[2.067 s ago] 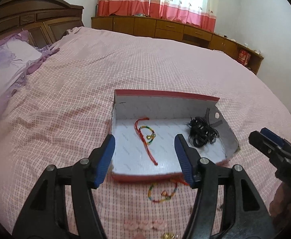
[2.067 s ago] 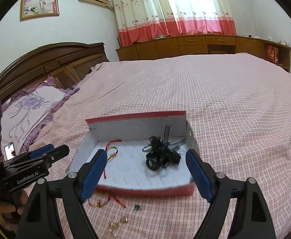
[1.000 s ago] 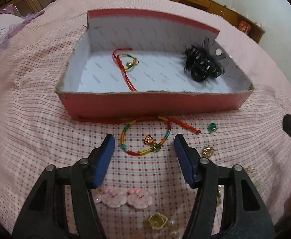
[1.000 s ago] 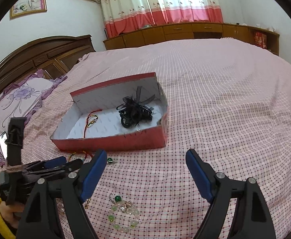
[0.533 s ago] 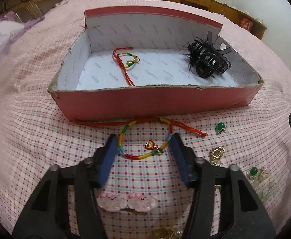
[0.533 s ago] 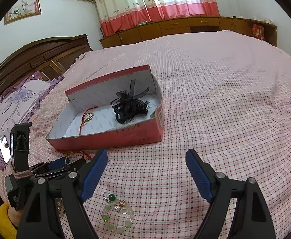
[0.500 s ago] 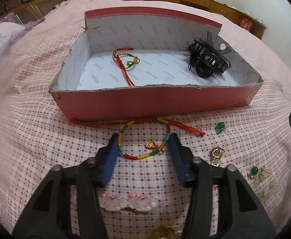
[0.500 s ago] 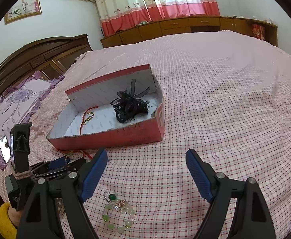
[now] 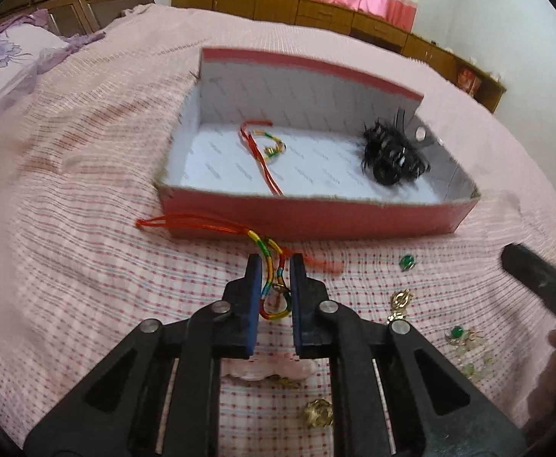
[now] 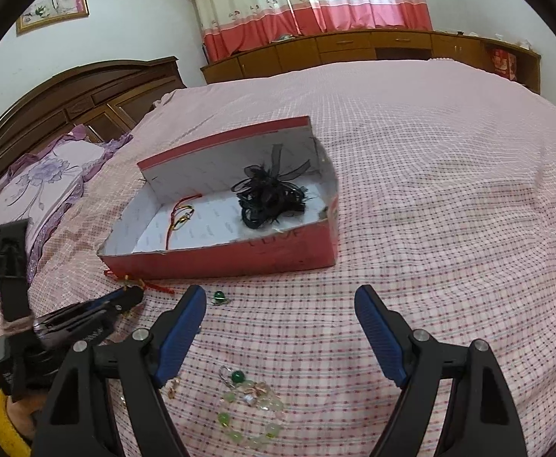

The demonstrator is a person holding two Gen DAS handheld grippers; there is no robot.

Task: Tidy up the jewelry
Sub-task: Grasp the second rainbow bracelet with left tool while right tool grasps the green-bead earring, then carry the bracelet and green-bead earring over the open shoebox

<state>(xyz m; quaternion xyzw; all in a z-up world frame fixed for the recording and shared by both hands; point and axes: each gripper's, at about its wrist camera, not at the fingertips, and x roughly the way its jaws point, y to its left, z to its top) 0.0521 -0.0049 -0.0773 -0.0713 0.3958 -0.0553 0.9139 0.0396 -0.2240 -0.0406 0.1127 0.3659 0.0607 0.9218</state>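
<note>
Left gripper (image 9: 274, 262), jaws just closing, clamps rainbow bracelet (image 9: 272, 285) near bed's front edge; lift clear over box (image 9: 316, 213) wall. Right gripper (image 10: 279, 306) apart, empty.

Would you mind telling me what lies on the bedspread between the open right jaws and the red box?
In the right wrist view, only a small green bead lies on the bedspread between the right gripper and the red box.

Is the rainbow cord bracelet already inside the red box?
No, the rainbow cord bracelet is pinched in the left tool in front of the red box, over the bedspread.
</note>
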